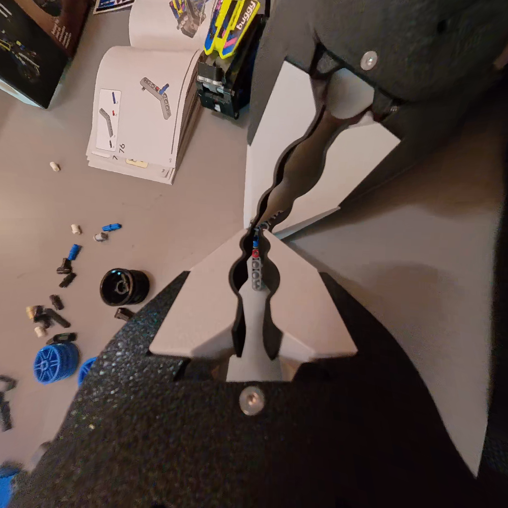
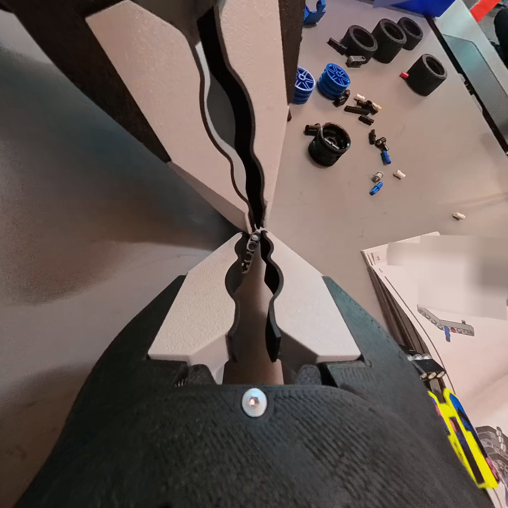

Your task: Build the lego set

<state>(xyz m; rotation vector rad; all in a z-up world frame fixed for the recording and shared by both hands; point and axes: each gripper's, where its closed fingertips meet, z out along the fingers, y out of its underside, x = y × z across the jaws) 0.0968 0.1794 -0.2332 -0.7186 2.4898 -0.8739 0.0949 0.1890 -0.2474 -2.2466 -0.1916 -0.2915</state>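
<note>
Bench (image 1: 192, 209), grey, carries the loose stock.

Open white instruction booklet (image 1: 143, 110), far left of your left tool; the page shows a bent grey beam with blue and red pins.

Black plastic wheel hub (image 1: 125, 287), near left.

Your left tool (image 1: 257, 242): pressed shut on a grey holed plastic beam (image 1: 257, 275) that already carries a red pin and a blue one.

Your right tool (image 2: 257, 236): pinching the same beam's other end (image 2: 251, 248), tip to tip with the left.

Spare blue pins (image 1: 111, 227) lie unused.
</note>
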